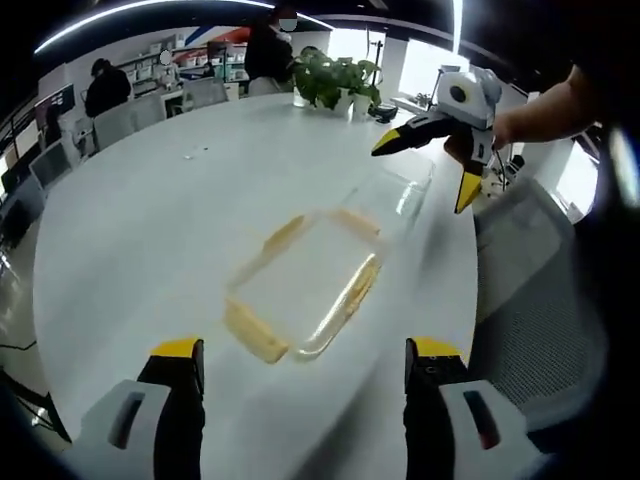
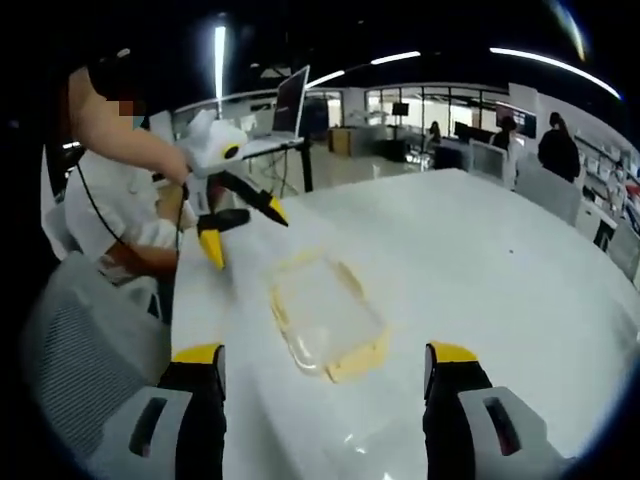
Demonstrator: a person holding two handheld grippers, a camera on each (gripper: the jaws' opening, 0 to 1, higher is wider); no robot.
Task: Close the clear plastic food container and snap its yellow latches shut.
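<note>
Jaws wide, left gripper (image 1: pixel 303 368), right gripper (image 2: pixel 325 375) above container (image 1: pixel 312 283).

A large white table (image 1: pixel 150 230) carries the lot — the clear plastic food container (image 1: pixel 310 280) with yellow latches (image 1: pixel 255 335) lies flat near its edge, and potted green plants (image 1: pixel 335 80) stand at the far end — surface glossy.

One clear plastic food container (image 1: pixel 315 280) lies on one white table (image 1: pixel 150 230). Three yellow latches (image 1: pixel 256 338) are discernible on it. Two grippers appear: the left gripper (image 1: pixel 303 362) and the right gripper (image 2: pixel 325 367). One potted plant (image 1: pixel 335 80) stands at the far edge. One mesh chair (image 1: pixel 545 300) sits beside the table.
</note>
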